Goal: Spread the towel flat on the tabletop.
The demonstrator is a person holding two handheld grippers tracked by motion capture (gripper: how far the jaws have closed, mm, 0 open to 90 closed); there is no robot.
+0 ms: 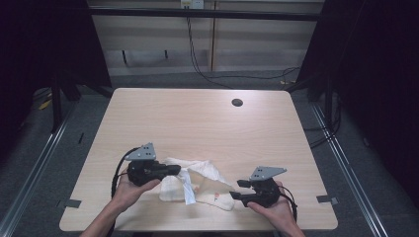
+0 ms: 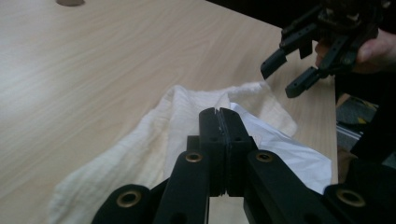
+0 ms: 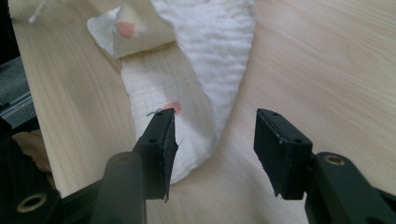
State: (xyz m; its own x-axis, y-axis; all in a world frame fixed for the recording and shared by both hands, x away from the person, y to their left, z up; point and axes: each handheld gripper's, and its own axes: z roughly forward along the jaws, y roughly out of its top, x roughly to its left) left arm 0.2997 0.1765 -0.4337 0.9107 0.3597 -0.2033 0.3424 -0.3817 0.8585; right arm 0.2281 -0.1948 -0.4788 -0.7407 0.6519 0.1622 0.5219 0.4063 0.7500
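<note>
i see no brand, label or readable writing on the cloth [image 1: 197, 180]; the only marks are two small pinkish-orange patches, which the right gripper view shows on its cream fabric, and they carry no letters i can make out. the cloth is a crumpled cream-white piece lying on the near part of the wooden table [image 1: 197, 118], between my two hands. its long axis runs from near the left gripper [image 1: 173, 170] slantwise down toward the right gripper [image 1: 239, 189], with the narrower, rounded end pointing at the right one.

my left gripper has its jaws pressed together, and in the left gripper view a thin edge of the white fabric sits pinched between the tips, lifting a fold off the heap. the right gripper has its jaws apart with nothing pressed between the pads; in its own view the tapered end of the cloth lies on the table just under the left-hand pad, and the other pad hangs over bare wood. a dark round hole [image 1: 237, 102] sits at the far side of the table.
</note>
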